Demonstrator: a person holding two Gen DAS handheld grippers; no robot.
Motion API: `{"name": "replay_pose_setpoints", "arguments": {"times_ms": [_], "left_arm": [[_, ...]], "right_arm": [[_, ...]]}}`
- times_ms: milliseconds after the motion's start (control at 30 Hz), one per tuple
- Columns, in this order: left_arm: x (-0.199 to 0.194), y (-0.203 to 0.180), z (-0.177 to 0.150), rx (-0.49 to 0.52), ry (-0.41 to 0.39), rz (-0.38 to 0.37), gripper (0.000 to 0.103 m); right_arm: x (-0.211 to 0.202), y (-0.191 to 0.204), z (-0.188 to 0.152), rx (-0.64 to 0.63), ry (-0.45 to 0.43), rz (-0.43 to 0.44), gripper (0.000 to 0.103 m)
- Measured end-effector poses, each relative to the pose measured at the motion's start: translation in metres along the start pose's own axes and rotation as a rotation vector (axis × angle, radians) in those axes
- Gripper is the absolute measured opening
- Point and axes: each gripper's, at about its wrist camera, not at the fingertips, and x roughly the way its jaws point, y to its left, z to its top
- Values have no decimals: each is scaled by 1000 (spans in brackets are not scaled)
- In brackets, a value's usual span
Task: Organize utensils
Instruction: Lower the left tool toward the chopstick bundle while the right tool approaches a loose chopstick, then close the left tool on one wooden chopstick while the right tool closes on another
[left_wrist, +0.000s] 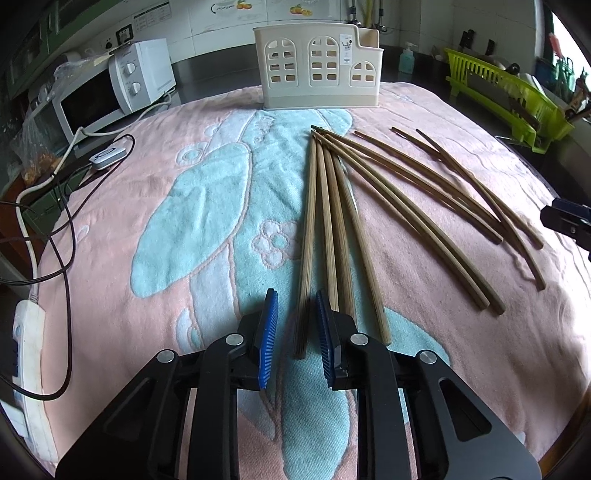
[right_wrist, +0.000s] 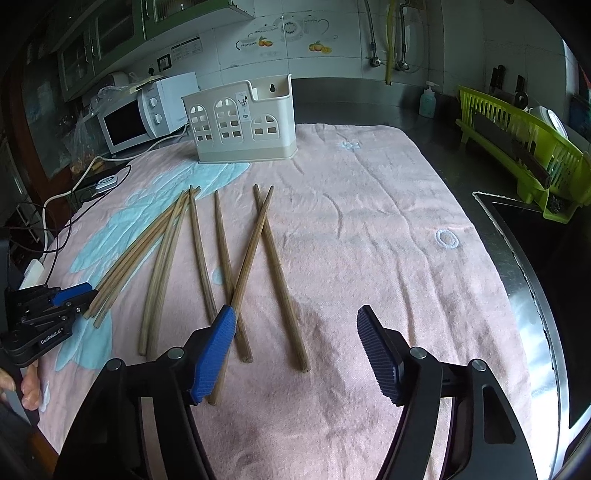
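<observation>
picking is the step in hand, by my reading: the left gripper (left_wrist: 295, 332) sits low over the pink and pale-blue patterned terry towel (left_wrist: 155, 229) with its blue ribbed pads a narrow gap apart, straddling the near end of the leftmost brown wooden chopstick (left_wrist: 307, 236). the pads do not look to be pressing on the stick yet; it lies flat between them. the next move calls for closing squarely on that one stick without catching its neighbour at 1 o'clock, which runs under the right-hand pad, then lifting it clear and carrying it toward the cream plastic utensil holder with arched window cut-outs (left_wrist: 319, 66), which stands upright at 12 o'clock on the far edge of the towel.

the right gripper (right_wrist: 295, 347) hangs with its jaws wide apart and holds nothing. its left pad overlaps the crossed pair of chopsticks (right_wrist: 258, 251) in view, but whether it touches them i cannot tell.

the chopsticks are plain, long and thin, tapering toward the far tips. all lie on the towel, none in the holder. four fan out from a shared point near the holder toward the left gripper, and the rest spread toward 2 and 3 o'clock, some crossing. such slim sticks will likely roll or slip if gripped off-centre.
</observation>
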Motion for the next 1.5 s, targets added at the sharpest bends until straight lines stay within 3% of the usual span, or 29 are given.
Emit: {"name": "replay_pose_setpoints", "arguments": {"times_ms": [133,467,733,867,1133,1500], "left_arm": [[-1,-1,-2,12,-16,-1,21],[0,2,-1,-6,-17,-14,9],[1,2,0,-2,-3,-17,11],[1,4,1,-14,1,-22,11],[0,2,-1,-8,-6,-12,11],[-5,4,-6,-8,-12,-27,11]], "right_arm": [[2,-1,0,7,7,7,62],[9,-4,-2,16,32,22,54],[16,-4,-2,13,54,29,43],[20,-3,-1,14,67,38,32],[8,17,0,-31,40,77,27],[17,43,-20,-53,92,105,15]]}}
